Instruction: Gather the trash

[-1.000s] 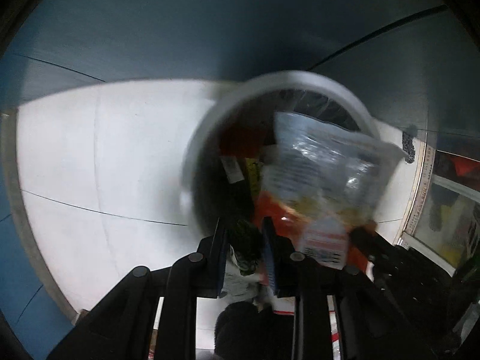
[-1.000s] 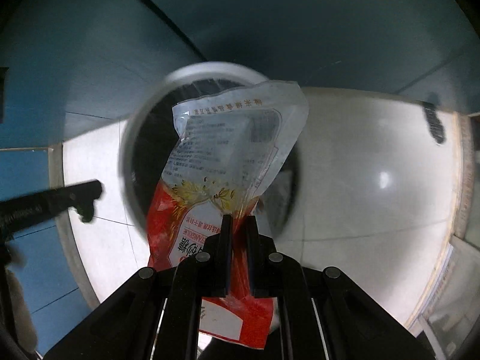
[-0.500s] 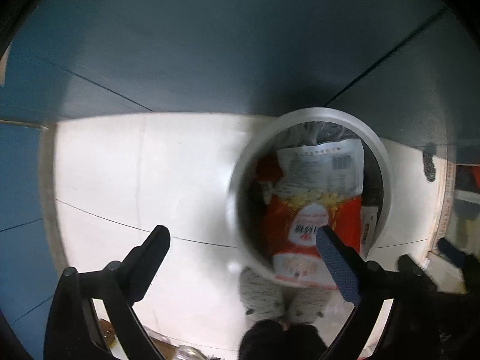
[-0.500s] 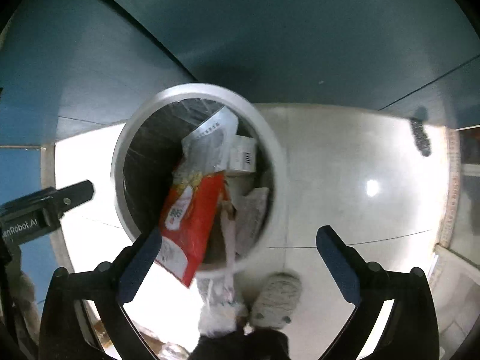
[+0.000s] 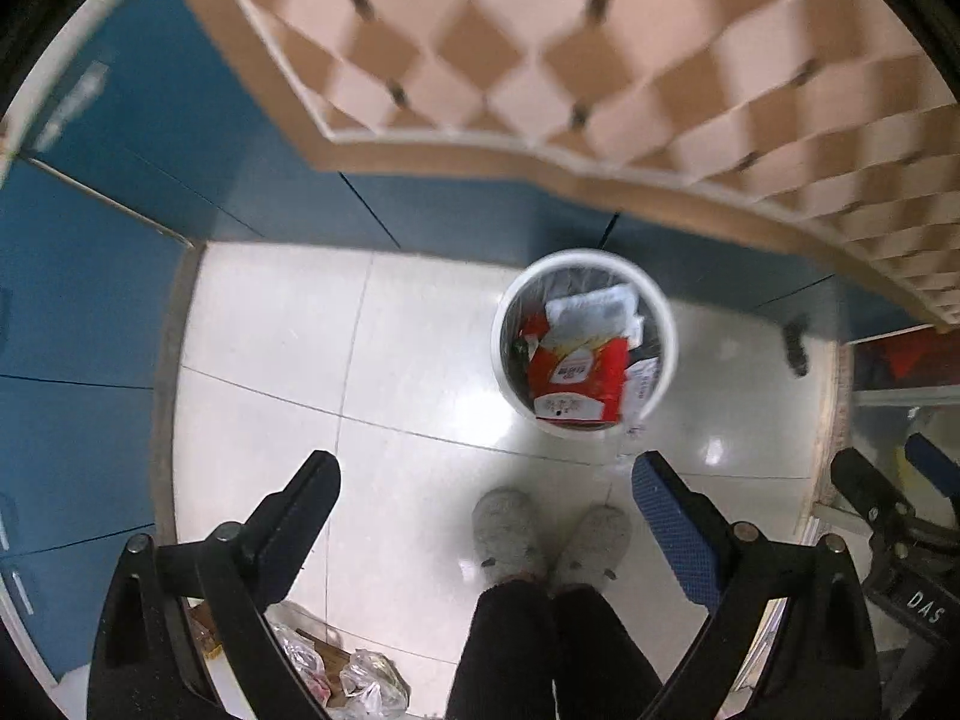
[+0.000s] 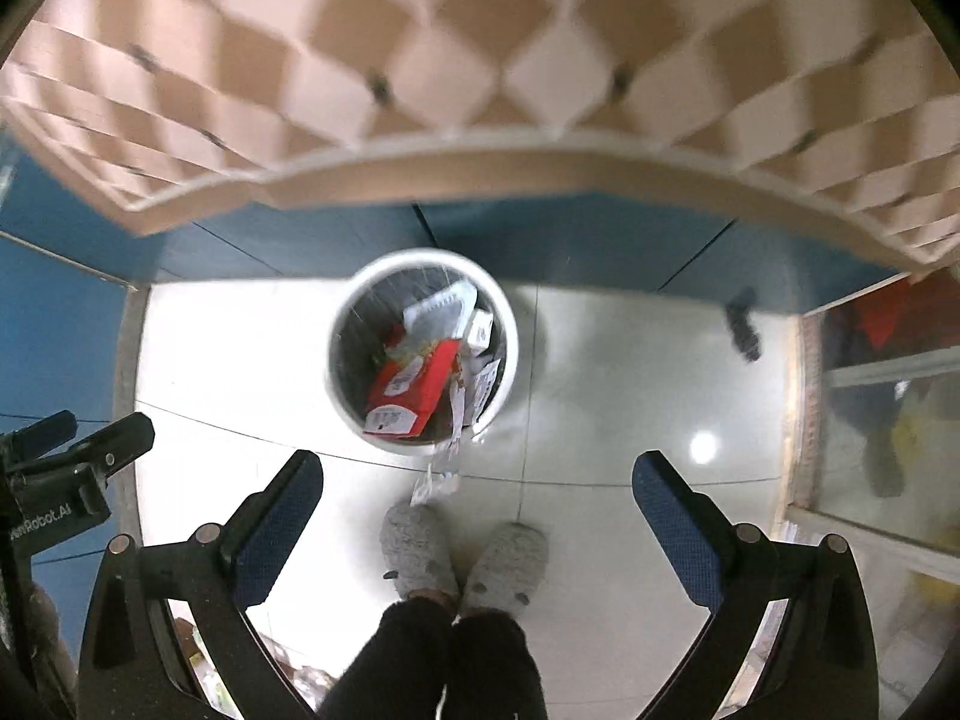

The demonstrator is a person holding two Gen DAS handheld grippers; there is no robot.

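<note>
A white round trash bin (image 5: 667,360) stands on the tiled floor, also in the right wrist view (image 6: 510,360). A red and clear snack bag (image 5: 579,378) lies in it on other wrappers, seen too in the right wrist view (image 6: 414,390). A small white paper scrap (image 6: 435,480) lies on the floor beside the bin. My left gripper (image 5: 486,495) is open and empty, high above the floor. My right gripper (image 6: 477,495) is open and empty, also high above the bin.
The person's grey slippers (image 5: 549,531) stand just in front of the bin. A checkered tabletop edge (image 5: 540,138) overhangs blue cabinet fronts (image 5: 90,300). More wrappers (image 5: 336,666) lie at the lower left. A glass-fronted cabinet (image 6: 888,420) is on the right.
Both grippers opened and dropped their trash into the bin, the right one the red bag. Both then rose well away, so the bin looks smaller.
</note>
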